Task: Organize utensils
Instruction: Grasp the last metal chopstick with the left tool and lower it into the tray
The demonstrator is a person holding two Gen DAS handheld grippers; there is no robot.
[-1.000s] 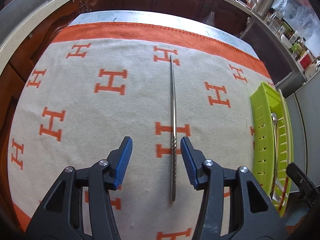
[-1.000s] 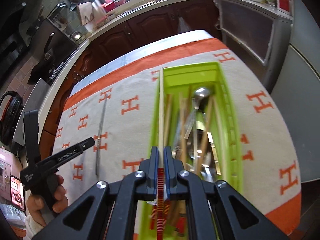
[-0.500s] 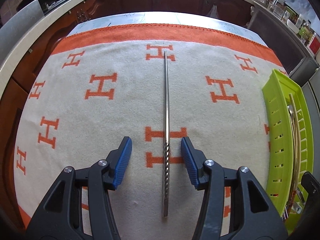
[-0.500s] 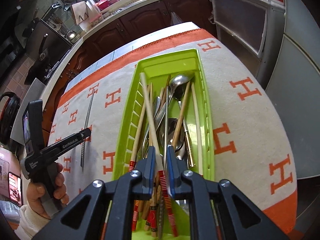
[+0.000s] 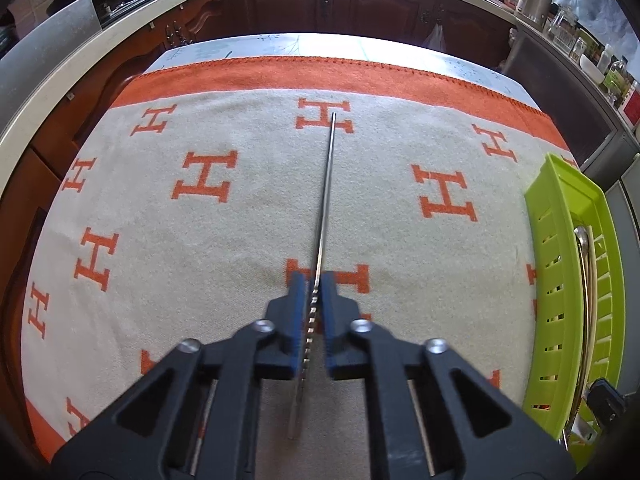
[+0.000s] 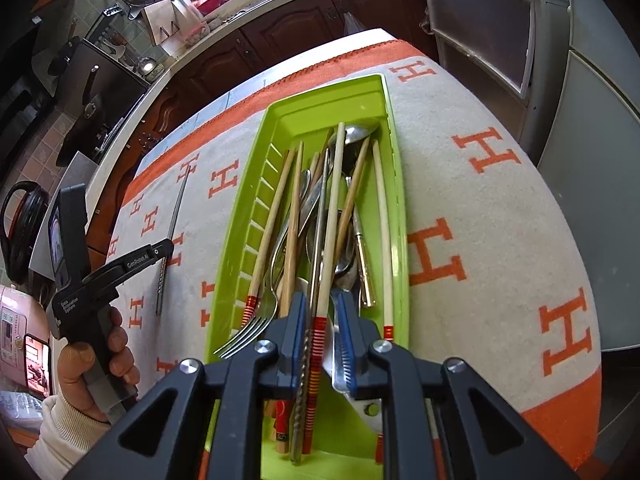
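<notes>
the left gripper (image 5: 313, 292) is clamped on the metal chopstick (image 5: 326, 184) lying on the blanket (image 5: 240, 232). the right gripper (image 6: 322, 312) is parted over the green tray (image 6: 394, 184), a red-banded chopstick (image 6: 330, 216) between its pads.

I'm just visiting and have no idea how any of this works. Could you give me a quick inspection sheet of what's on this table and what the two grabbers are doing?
Surface: cream blanket with orange H marks, covering the table.
Job's things: metal chopstick on the blanket; green tray holding wooden chopsticks, spoons and a fork.
Clutter: nothing seen on the blanket.
Grippers: left hand-held gripper shut on the metal chopstick's twisted end; right hand-held gripper open over the tray, a red-striped chopstick between its pads.
Cables: nothing seen.
Surroundings: dark wood kitchen cabinets, worktop with pots and jars.
</notes>
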